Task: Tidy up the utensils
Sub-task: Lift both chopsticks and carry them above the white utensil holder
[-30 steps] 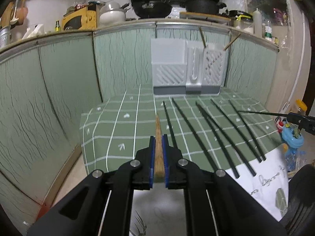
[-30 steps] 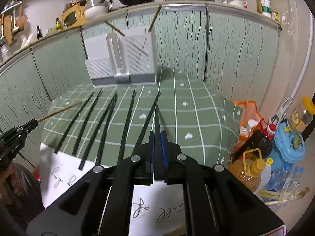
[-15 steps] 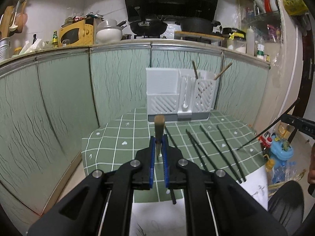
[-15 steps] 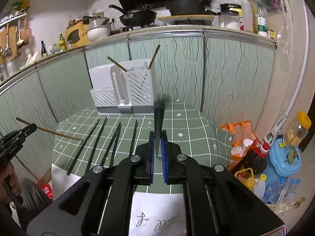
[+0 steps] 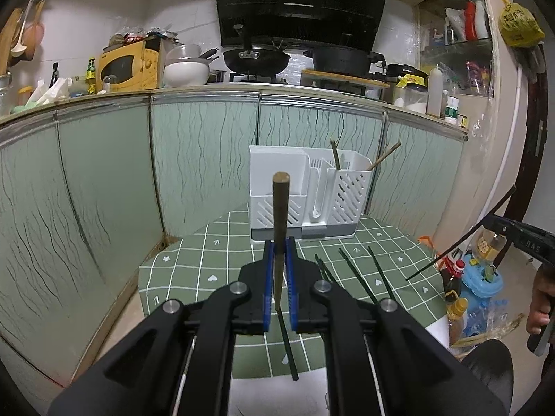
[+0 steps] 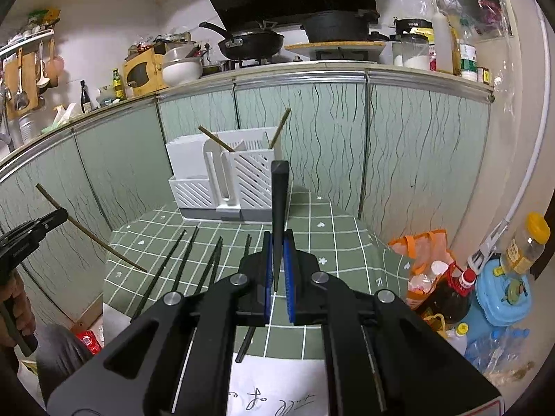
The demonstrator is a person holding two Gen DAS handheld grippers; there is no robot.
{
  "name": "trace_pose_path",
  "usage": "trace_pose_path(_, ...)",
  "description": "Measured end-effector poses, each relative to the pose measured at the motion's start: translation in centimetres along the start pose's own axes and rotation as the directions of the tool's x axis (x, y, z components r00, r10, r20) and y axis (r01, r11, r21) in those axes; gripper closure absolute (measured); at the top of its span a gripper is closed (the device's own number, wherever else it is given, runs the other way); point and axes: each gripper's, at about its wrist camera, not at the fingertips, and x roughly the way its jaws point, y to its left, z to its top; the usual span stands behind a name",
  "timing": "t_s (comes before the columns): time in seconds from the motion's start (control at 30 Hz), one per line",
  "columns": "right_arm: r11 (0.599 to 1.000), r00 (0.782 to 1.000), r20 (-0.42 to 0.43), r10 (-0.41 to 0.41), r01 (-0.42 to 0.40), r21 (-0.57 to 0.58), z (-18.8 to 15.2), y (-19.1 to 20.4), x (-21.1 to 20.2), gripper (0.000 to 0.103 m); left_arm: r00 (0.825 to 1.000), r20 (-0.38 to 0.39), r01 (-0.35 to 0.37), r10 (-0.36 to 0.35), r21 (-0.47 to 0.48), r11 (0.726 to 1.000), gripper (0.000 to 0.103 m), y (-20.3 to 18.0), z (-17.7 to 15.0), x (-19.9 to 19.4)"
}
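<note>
My left gripper (image 5: 279,246) is shut on a wooden chopstick (image 5: 279,222) that stands nearly upright above the table. My right gripper (image 6: 277,239) is shut on a black chopstick (image 6: 278,215), also tilted up. A white utensil holder (image 5: 307,194) stands at the table's far edge and holds two wooden chopsticks (image 5: 385,156) in its right compartment; it also shows in the right wrist view (image 6: 225,180). Several black chopsticks (image 6: 187,256) lie on the green checked tablecloth (image 5: 215,263). Each gripper shows at the edge of the other's view.
Green cabinet fronts (image 5: 104,187) stand behind and left of the table. Bottles and a blue container (image 6: 499,294) sit on the floor to the right. A white paper (image 6: 277,388) lies at the table's near edge. Pans stand on the counter above.
Both grippers have risen and tilted their chopsticks from flat on the table to nearly upright. The view now looks at the holder and counter rather than down at the table.
</note>
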Motion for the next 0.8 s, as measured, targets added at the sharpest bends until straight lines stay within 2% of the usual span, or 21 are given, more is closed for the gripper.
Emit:
trace_pose_path(0.23,1.0,1.0,0.012,0.025,-0.025,0.001,2.3,0.0,-0.3,0.097,1.0,0.012,0.003,-0.003,0.007,1.0,0.096,-0.2,2.3,0.2)
trace_pose_path(0.47,0.999,0.999,0.044,0.032,-0.031,-0.014,5.5,0.5,-0.7,0.097,0.999,0.012,0.042,-0.042,0.003,0.999,0.096,-1.0,5.8,1.1)
trace_pose_path(0.8,0.998,0.997,0.059,0.048,-0.045,-0.05,10.0,1.7,0.5,0.097,0.995,0.048,0.089,-0.09,0.033,0.995,0.096,-4.0,10.8,2.6)
